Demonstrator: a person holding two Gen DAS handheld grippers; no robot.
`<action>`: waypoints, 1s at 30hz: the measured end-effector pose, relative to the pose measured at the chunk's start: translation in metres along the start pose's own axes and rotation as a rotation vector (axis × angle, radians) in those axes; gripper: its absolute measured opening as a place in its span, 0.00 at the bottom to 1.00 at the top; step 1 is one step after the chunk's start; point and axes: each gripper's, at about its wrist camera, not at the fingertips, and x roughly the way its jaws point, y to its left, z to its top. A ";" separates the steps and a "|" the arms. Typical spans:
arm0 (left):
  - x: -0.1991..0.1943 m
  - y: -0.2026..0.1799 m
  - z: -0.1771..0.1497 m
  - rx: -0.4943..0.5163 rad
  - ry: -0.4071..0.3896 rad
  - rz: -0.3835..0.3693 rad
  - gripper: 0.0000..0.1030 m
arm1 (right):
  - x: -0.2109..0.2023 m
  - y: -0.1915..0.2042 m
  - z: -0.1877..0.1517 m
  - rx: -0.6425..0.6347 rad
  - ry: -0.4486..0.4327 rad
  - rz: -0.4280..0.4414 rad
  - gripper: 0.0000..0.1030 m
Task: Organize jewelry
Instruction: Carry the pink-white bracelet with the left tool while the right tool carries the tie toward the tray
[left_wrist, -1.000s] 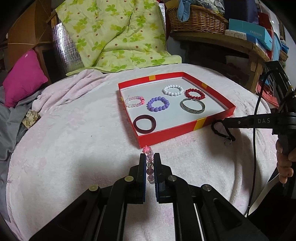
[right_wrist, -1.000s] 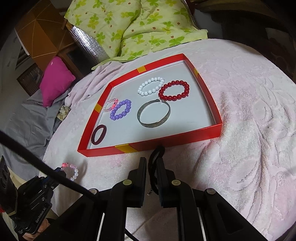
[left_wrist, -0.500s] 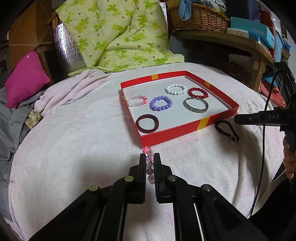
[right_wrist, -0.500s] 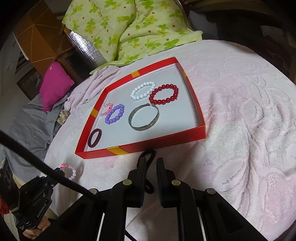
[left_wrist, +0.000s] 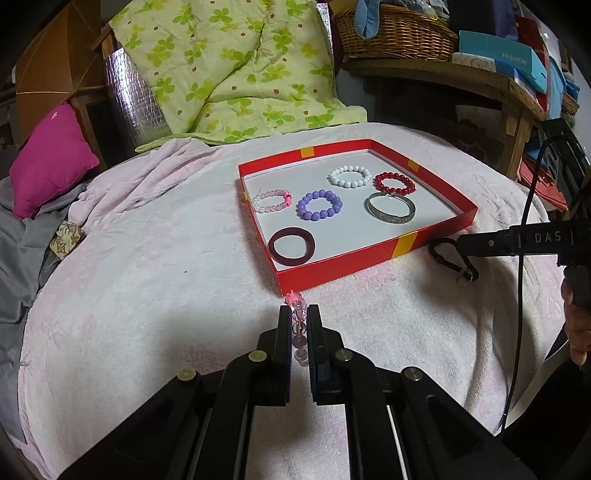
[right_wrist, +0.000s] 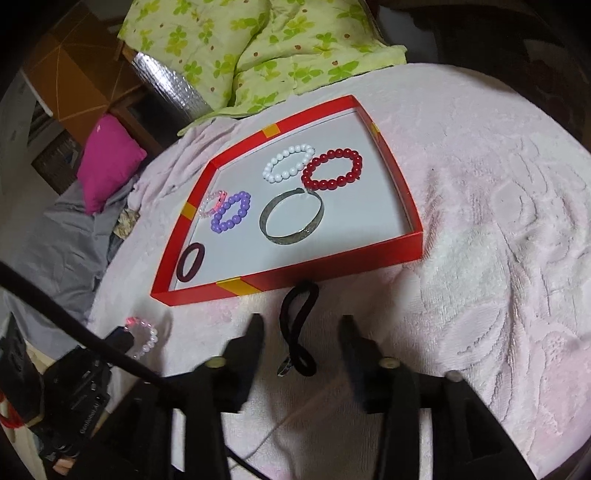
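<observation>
Jewelry lies mostly inside a shallow red tray (left_wrist: 373, 254) with a white floor, set on a pale pink blanket (left_wrist: 147, 295): a white bead bracelet (left_wrist: 349, 176), a red bead bracelet (left_wrist: 394, 183), a purple bead bracelet (left_wrist: 320, 205), a pale pink bead bracelet (left_wrist: 271, 200), a silver bangle (left_wrist: 391, 208) and a dark maroon ring-shaped bangle (left_wrist: 291, 246), all apart from one another except the red beads, which touch the silver bangle's far edge. The left wrist view shows the left gripper (left_wrist: 298, 325) with its jaws clenched on a pink-and-clear bead bracelet (left_wrist: 297, 321), held just short of the tray's near corner; only an edge-on string of beads shows between the pads there. The right wrist view gives that same bracelet (right_wrist: 146, 334) from the side, as a full loop sticking out from the left gripper at the lower left, above the blanket. The right gripper (right_wrist: 301, 325) has just been opening its jaws, and they now stand released, blurred, on either side of a black cord loop (right_wrist: 297, 325) that lies on the blanket just in front of the tray's near wall, touched by neither pad. From the left wrist view the same cord (left_wrist: 452, 258) lies beside the tray's right near corner, partly behind the right gripper's black body, with a person's hand (left_wrist: 576, 325) at the frame's right edge. A green floral quilt (left_wrist: 229, 66) and a magenta cushion (left_wrist: 51, 162) sit beyond the blanket; the wicker basket (left_wrist: 395, 33) on a wooden shelf shows only in the left view.
</observation>
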 end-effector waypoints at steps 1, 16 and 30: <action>0.000 0.000 0.000 -0.001 0.000 -0.001 0.08 | 0.000 0.001 -0.001 -0.007 -0.006 -0.001 0.47; -0.006 0.011 -0.002 -0.021 -0.008 0.008 0.08 | 0.018 0.023 -0.008 -0.149 0.011 -0.100 0.07; -0.016 0.024 0.000 -0.062 -0.058 -0.041 0.08 | -0.019 0.004 0.001 -0.016 -0.084 0.133 0.07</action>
